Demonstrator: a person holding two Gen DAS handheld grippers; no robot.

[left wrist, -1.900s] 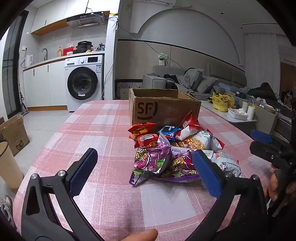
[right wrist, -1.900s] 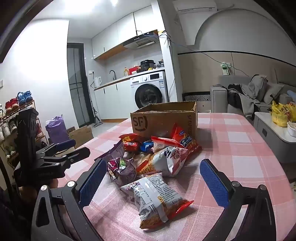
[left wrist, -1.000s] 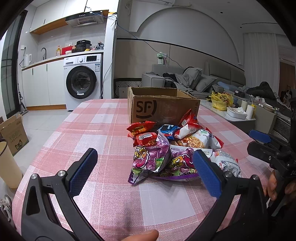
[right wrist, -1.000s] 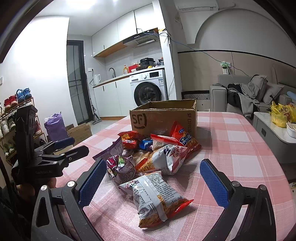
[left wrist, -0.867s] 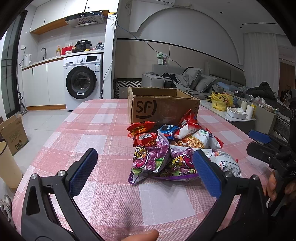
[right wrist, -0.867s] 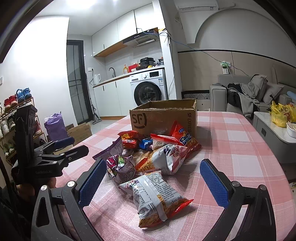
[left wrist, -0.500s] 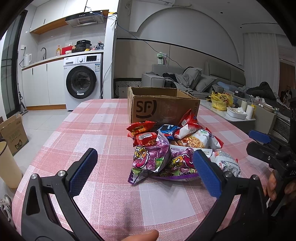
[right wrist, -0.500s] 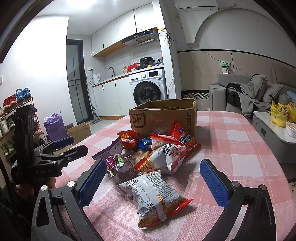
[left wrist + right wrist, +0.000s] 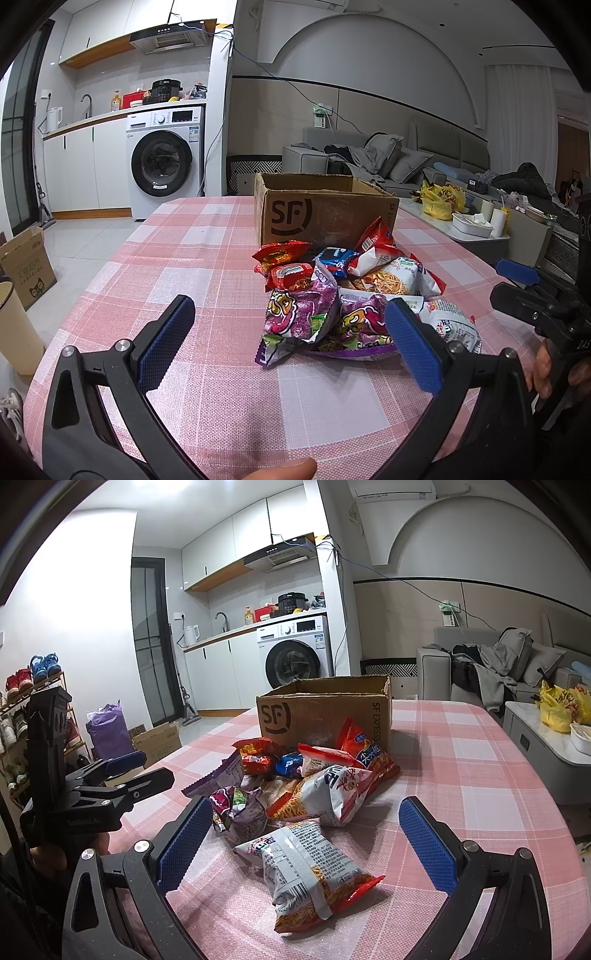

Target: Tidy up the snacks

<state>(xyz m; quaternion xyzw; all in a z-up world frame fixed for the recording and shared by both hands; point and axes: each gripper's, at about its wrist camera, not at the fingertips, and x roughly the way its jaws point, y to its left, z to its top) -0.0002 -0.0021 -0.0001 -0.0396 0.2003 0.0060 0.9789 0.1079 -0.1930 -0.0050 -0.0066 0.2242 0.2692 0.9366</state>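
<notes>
lying nearest the right gripper [image 9: 301, 843], the white noodle packet [image 9: 310, 871] is noted directly ahead between its fingers, which are spread wide and hold nothing. its long axis is judged to run away from the camera and slightly leftward. the left gripper [image 9: 288, 341], fingers likewise wide and empty, is set back from the snack pile [image 9: 343, 291], the purple bag [image 9: 299, 317] being closest. the cardboard box [image 9: 325, 214] stands just behind the pile on the checked surface [image 9: 184, 258].
</notes>
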